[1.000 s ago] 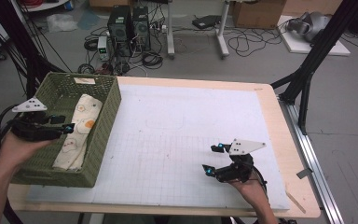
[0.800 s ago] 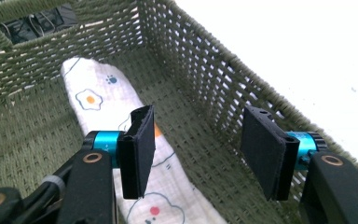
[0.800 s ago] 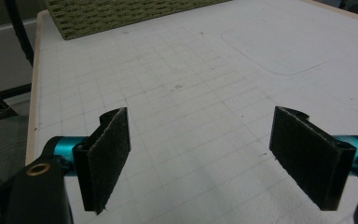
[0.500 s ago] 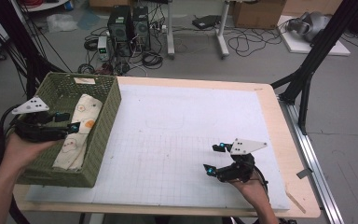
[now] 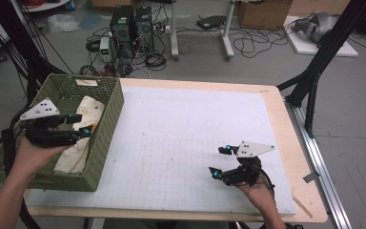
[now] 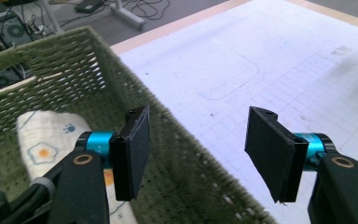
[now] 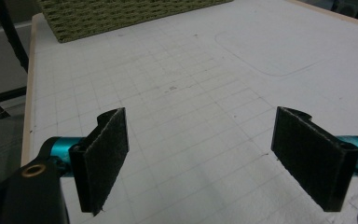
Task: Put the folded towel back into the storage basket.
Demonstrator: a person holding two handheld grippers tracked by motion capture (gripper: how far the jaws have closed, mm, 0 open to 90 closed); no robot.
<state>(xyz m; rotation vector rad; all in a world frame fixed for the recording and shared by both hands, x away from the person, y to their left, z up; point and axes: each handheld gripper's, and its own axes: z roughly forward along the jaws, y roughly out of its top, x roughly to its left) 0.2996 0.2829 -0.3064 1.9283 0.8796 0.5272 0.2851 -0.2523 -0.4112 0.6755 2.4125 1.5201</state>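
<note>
1. The left gripper [image 5: 78,125] hung over the green woven basket [image 5: 106,138] at the table's left edge, its jaws apart with nothing between them; they had just been opening.
2. Below it a cream cloth with small printed figures [image 5: 82,138] lay loose inside the basket, against the wall nearer the mat. The left gripper view showed the cloth [image 6: 42,140] on the basket floor and the basket wall [image 6: 186,163] running between the two pads, neither of which touched it.
3. Judged from that, the cloth had been set into the basket and let go, and the wide jaws left it free to settle.
4. The right gripper [image 5: 220,162] rested low over the white gridded mat [image 5: 181,124], well apart from the basket. Its jaws [image 7: 200,158] stood wide with only bare mat between them, probably parked out of the way.
</note>
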